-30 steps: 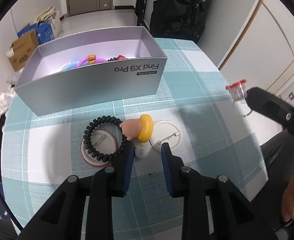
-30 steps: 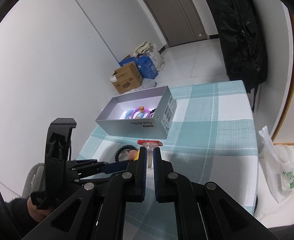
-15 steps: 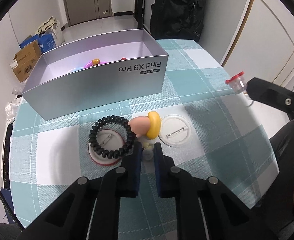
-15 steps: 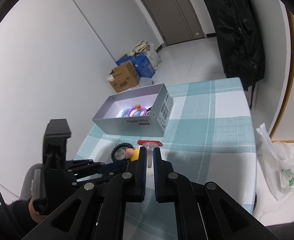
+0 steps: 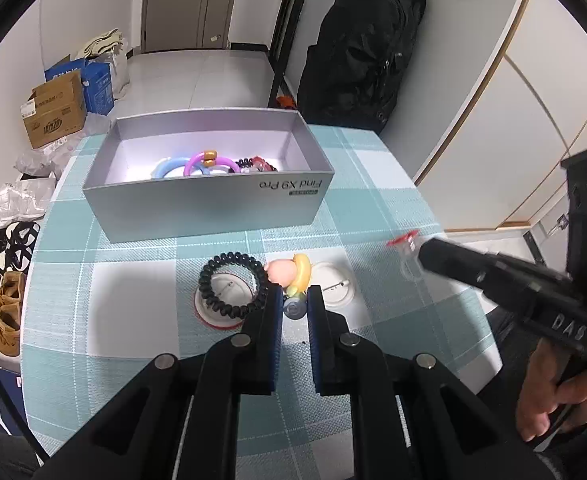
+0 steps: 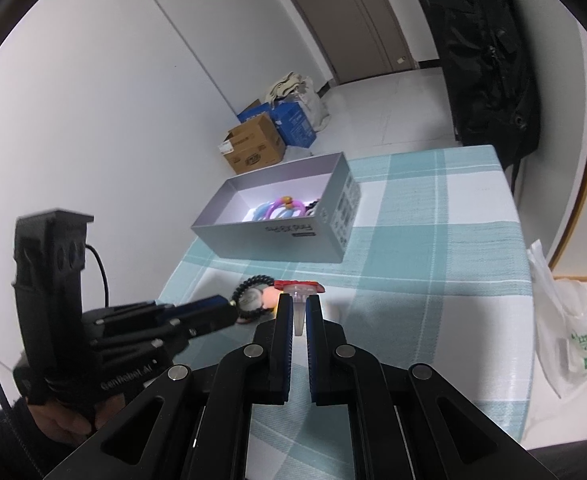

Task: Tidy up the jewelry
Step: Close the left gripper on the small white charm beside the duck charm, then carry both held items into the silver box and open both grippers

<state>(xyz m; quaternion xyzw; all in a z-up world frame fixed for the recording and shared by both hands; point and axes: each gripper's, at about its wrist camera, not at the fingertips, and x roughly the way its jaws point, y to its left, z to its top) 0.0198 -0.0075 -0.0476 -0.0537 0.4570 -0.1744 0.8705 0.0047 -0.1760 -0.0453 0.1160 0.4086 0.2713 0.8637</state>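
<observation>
1. Jewelry to be sorted lies on the checked tablecloth (image 5: 141,296) in front of the grey box (image 5: 213,208), which already holds coloured bangles (image 5: 197,164). At left, a black coil hair tie (image 5: 231,290) rests on a round badge (image 5: 219,308).
2. The left gripper (image 5: 295,308) is clenched on a small charm (image 5: 293,307) joined to a pink and yellow figure (image 5: 289,274); a second white badge (image 5: 333,284) lies just beside it. Judging by this, the pick-up step is in hand.
3. Next the charm must be raised clear of the hair tie and carried over the box's near wall before release.
4. The left gripper angles steeply down at the table, with the person's hand (image 6: 59,426) at its handle.
5. At right, the right gripper (image 6: 299,312) points downward, clamped on a clear, red-topped piece (image 6: 299,290) above the cloth.
</observation>
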